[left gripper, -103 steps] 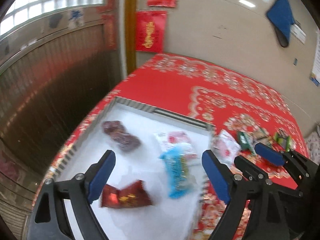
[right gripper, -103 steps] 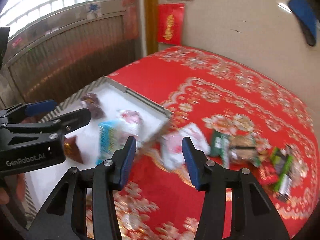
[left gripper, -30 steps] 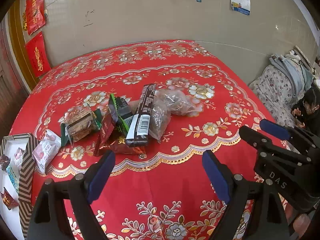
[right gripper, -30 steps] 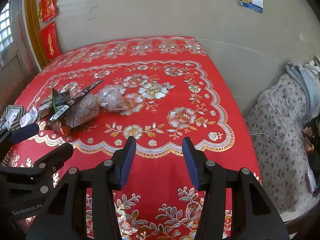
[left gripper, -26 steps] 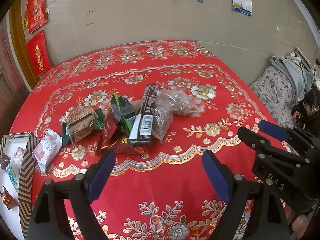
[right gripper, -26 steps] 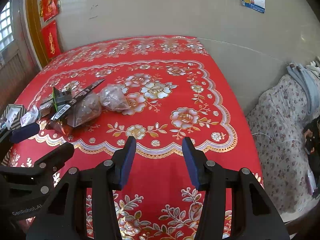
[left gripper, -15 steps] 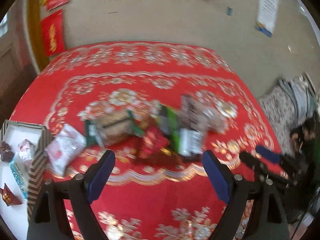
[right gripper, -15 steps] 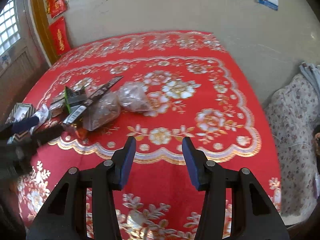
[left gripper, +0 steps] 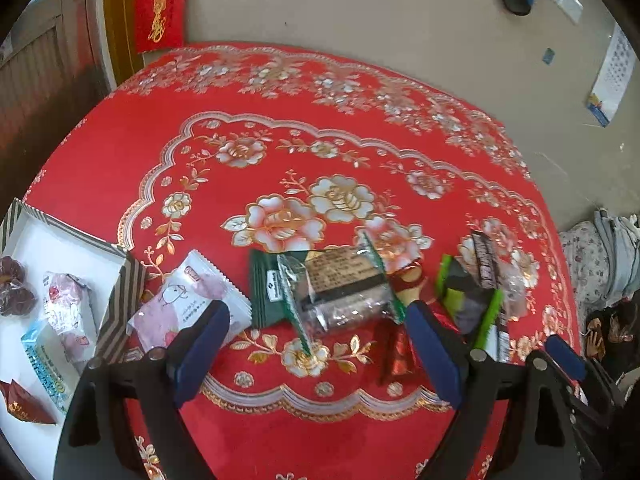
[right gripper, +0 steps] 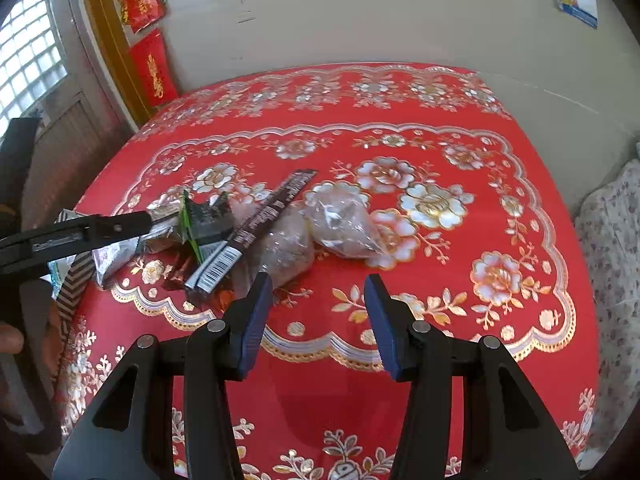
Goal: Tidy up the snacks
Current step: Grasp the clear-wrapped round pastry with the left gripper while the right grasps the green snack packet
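A row of snack packets lies on the red flowered tablecloth (left gripper: 280,152): a white-and-pink packet (left gripper: 188,300), a clear packet with green edges (left gripper: 340,288) on a dark green one, a red packet (left gripper: 396,352), a lime-edged dark packet (left gripper: 464,300). My left gripper (left gripper: 316,348) hovers open over the clear packet, empty. My right gripper (right gripper: 318,316) is open and empty, just in front of two clear bags (right gripper: 344,220) and a long dark bar (right gripper: 260,224). The white tray (left gripper: 60,240) at left holds several snacks.
The tray has a striped rim (left gripper: 124,300) beside the white-and-pink packet. A wall runs behind the table, with red hangings (left gripper: 160,4). Patterned fabric (right gripper: 612,220) lies past the table's right edge. A hand (right gripper: 10,336) shows at the left of the right wrist view.
The left gripper has swung left along the row, from over the bar and clear bags to over the clear green-edged packet; the tray is back in view. The right gripper drifted left towards the clear bags.
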`<state>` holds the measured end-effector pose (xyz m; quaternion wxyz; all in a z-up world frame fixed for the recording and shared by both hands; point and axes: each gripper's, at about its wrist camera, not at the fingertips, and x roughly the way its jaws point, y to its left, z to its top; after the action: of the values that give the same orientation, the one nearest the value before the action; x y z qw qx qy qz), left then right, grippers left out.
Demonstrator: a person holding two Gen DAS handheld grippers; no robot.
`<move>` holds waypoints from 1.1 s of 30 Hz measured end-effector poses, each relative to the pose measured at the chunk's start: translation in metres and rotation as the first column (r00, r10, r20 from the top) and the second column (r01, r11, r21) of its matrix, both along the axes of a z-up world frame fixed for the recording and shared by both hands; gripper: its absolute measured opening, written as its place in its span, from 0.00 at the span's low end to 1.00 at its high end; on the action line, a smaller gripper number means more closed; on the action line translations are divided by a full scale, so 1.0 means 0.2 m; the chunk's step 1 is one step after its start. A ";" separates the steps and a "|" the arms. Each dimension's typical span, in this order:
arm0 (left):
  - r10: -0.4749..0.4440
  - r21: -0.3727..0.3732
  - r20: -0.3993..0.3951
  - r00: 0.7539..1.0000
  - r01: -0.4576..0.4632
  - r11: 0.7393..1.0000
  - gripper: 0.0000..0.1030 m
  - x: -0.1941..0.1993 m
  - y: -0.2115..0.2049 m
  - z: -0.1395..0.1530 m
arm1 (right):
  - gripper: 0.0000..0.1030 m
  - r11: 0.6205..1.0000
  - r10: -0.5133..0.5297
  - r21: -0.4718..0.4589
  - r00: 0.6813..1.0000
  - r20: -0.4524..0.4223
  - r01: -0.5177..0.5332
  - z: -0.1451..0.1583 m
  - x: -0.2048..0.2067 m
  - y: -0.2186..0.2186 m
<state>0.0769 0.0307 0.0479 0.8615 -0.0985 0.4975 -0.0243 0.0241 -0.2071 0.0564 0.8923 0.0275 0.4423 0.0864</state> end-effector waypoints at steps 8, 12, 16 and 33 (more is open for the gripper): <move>0.002 -0.017 -0.031 1.000 -0.003 1.000 0.88 0.11 -0.05 -0.05 | 0.46 1.000 0.014 0.002 1.000 -0.005 -0.014 -0.01 0.01 0.02; -0.014 -0.001 -0.044 0.999 0.014 1.000 0.88 0.15 -0.10 -0.08 | 0.46 1.000 0.007 0.024 1.000 -0.012 -0.007 -0.02 0.03 0.00; -0.002 0.025 -0.060 0.998 0.003 1.000 0.88 0.20 -0.12 -0.12 | 0.46 0.999 0.025 0.040 1.000 -0.004 -0.025 -0.01 0.03 0.00; 0.024 0.016 -0.067 0.997 -0.023 1.000 0.88 0.22 0.00 -0.15 | 0.55 0.956 0.283 -0.088 0.959 0.016 -0.281 -0.02 0.24 0.43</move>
<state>0.1209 0.0298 0.0183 0.8452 -0.0988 0.5252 -0.0071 0.0721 -0.1220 0.0518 0.8773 -0.0752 0.4324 0.1942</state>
